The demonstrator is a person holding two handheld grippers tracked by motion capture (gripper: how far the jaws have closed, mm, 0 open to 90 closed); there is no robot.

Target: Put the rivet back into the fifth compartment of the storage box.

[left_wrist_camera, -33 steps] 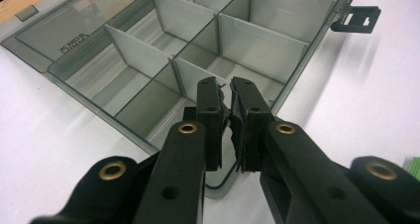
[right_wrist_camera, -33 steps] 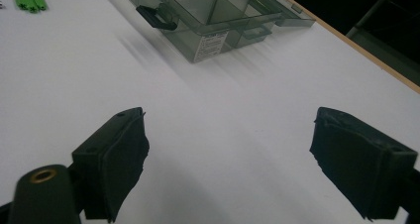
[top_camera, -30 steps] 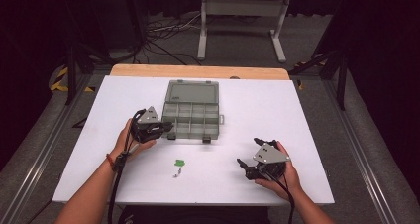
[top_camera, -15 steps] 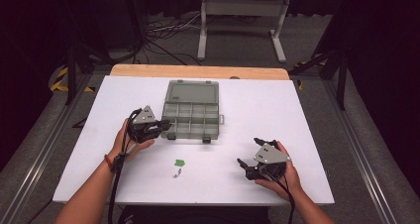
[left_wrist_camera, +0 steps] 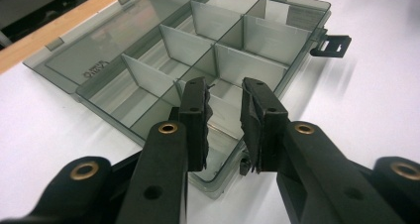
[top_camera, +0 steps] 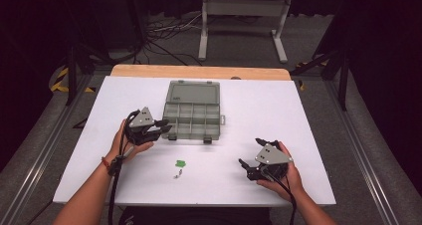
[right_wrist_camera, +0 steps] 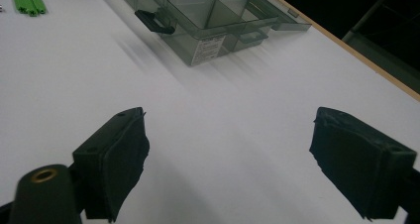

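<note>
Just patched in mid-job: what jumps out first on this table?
The open grey organizer box sits mid-table, lid laid flat toward the far edge, its compartments looking empty. The left gripper hangs over the box's near-left corner; its jaws have just been opening, with a narrow gap and nothing between them. A small green part lies in front of the box, and the right gripper rests wide open at the near right.

White desk [top_camera: 278, 110] with a bare wood strip along the far edge. Sitting on it around the middle, a bit toward the far side, is a smoky grey compartment box [top_camera: 193, 116], lid flipped open flat behind it and its dividers showing. Closer to the near edge there's a small green piece [top_camera: 180, 163], and just beside that a tiny metal bit [top_camera: 179, 173], too small to make out.
</note>
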